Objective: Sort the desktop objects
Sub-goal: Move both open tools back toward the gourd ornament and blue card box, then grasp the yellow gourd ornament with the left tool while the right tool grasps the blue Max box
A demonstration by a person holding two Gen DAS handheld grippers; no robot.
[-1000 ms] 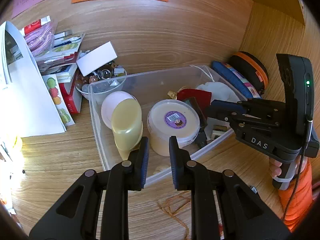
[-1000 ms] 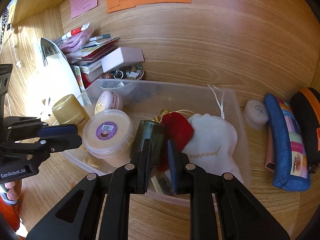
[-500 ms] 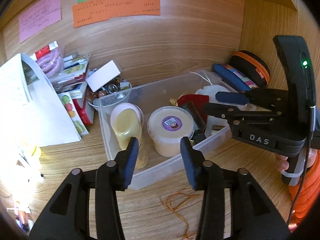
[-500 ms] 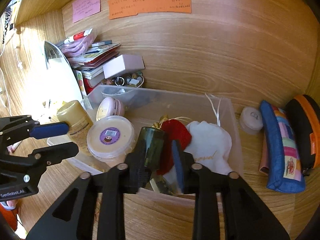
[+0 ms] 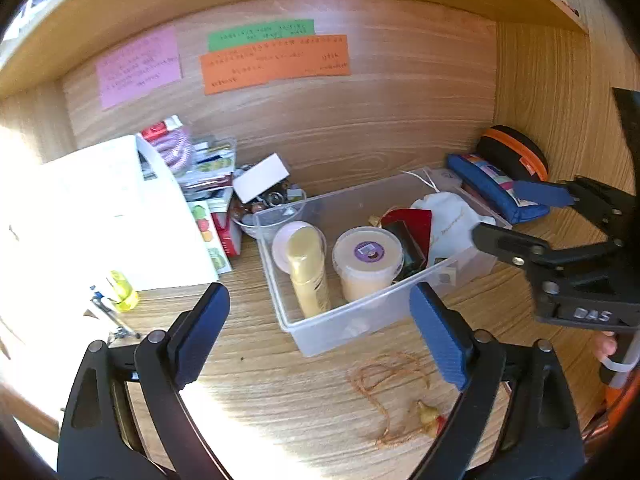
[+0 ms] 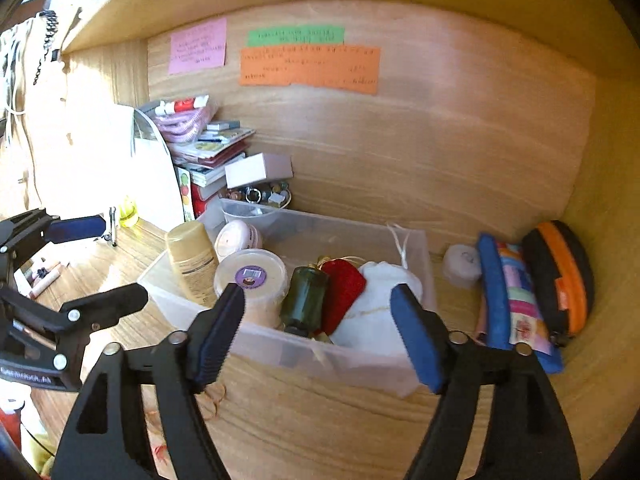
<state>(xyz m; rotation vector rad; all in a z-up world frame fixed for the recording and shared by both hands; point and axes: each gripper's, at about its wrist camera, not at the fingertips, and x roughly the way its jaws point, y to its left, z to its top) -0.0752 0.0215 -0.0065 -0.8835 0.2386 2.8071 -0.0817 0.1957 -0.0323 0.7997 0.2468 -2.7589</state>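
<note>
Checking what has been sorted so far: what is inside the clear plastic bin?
In the clear plastic bin: a gold bottle, pink jar, cream tub, dark green bottle, red pouch and white drawstring bag. Anything beneath them is hidden.

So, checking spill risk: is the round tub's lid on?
On: the tub stands upright in the clear bin, lid with its purple label covering the top.
</note>
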